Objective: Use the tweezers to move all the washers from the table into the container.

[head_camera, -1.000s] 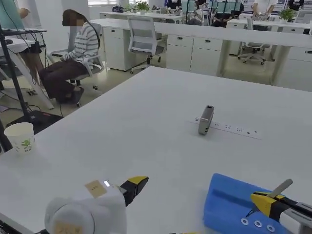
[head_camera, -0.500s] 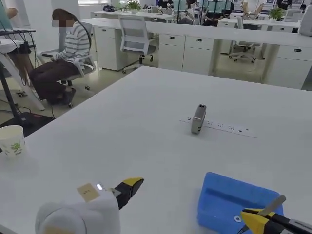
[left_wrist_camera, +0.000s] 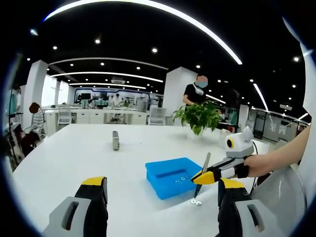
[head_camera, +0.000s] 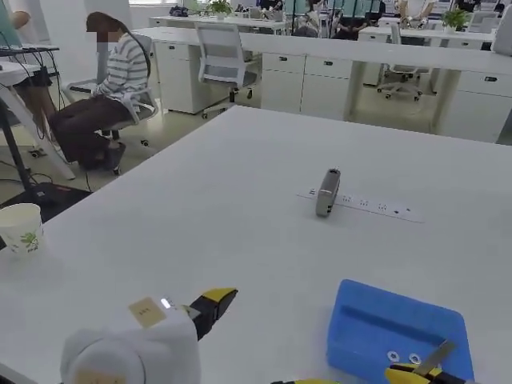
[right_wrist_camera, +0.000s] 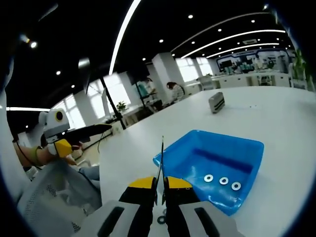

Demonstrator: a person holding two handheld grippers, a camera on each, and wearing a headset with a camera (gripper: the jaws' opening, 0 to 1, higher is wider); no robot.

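A blue container (head_camera: 398,324) sits on the white table near me, with three washers (right_wrist_camera: 223,180) lying in a row inside it. My right gripper (right_wrist_camera: 160,190) is shut on thin metal tweezers (right_wrist_camera: 161,160), whose tip points at the container's near rim. In the head view the right gripper (head_camera: 408,374) is at the bottom edge, and the tweezers (head_camera: 436,357) overlap the container's front edge. Two loose washers (left_wrist_camera: 196,201) lie on the table just below the tweezers' tip (left_wrist_camera: 197,190). My left gripper (left_wrist_camera: 163,197) is wide open and holds nothing, left of the container.
A grey power adapter (head_camera: 324,192) stands on a white power strip (head_camera: 368,206) mid-table. A paper cup (head_camera: 20,228) is on the far left edge. A person sits on a chair (head_camera: 104,88) beyond the table, among office desks.
My right gripper and the tweezers have drawn back toward me and lower, from above the container to its near edge. The left gripper has stayed put. The head camera has shifted slightly.
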